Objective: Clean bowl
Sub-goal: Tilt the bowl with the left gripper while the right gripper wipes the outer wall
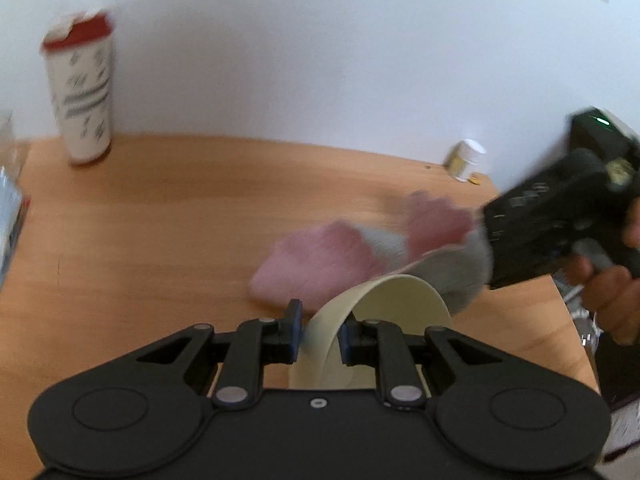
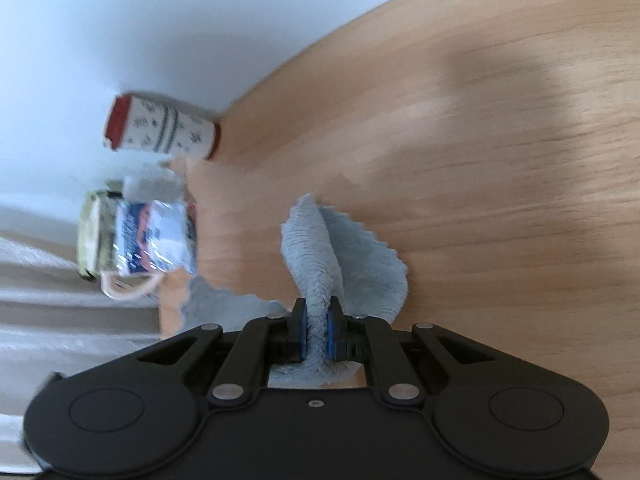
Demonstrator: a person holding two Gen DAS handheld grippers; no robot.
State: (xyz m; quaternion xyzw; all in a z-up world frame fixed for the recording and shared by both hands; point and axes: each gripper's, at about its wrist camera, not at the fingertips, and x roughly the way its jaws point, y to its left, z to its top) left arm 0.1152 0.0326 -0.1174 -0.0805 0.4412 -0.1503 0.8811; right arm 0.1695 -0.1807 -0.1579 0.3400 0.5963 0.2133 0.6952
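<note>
no legible writing, left gripper [image 1: 319,332] clamping cream plastic bowl [image 1: 384,300] rim, right gripper [image 2: 316,330] pinching fluffy pink-grey cloth [image 2: 320,248]

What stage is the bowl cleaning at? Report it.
Done: the left gripper grips the cream bowl by its rim; the right gripper is clamped on the cloth. In hand: bringing the cloth to the bowl. Left: the wiping itself; cleanliness cannot be judged.

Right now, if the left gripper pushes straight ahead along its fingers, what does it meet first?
The left gripper, already clamping the cream bowl's rim, would likely first meet the pink and grey fluffy cloth just beyond; depth is uncertain.
</note>
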